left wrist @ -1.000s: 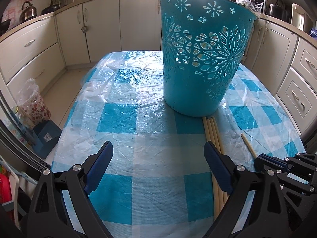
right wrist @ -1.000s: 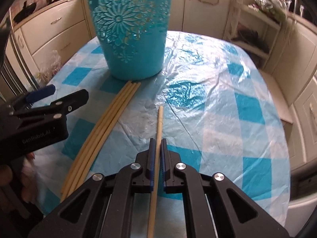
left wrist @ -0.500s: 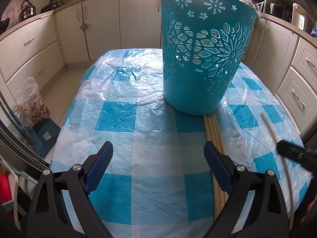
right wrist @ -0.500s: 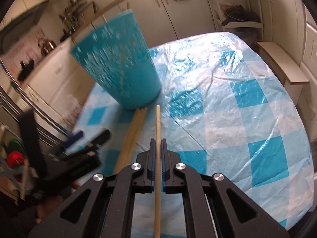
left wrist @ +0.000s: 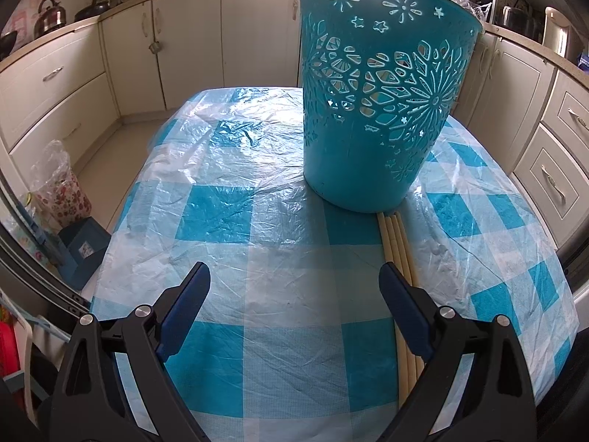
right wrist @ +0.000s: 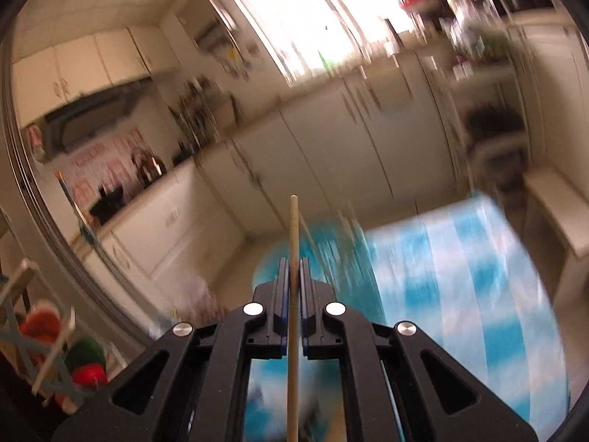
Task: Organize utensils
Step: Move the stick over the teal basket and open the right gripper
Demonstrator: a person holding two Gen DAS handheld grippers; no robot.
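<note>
Chopstick (right wrist: 293, 221) sits pinched in my right hand-held gripper (right wrist: 293, 269), lifted above the blurred basket (right wrist: 353, 258). My left hand-held gripper (left wrist: 294, 287) hangs spread over the tabletop (left wrist: 257, 258); four more chopsticks (left wrist: 395, 243) lie against the basket's (left wrist: 379, 110) base.

Wooden sticks (left wrist: 399, 258) lie touching upright teal basket (left wrist: 379, 110).

Cream kitchen — bright window (right wrist: 331, 18) at the back.
Cabinets (left wrist: 184, 44) line the walls; kettle (left wrist: 49, 16) on the counter; beige floor (left wrist: 106, 154).
</note>
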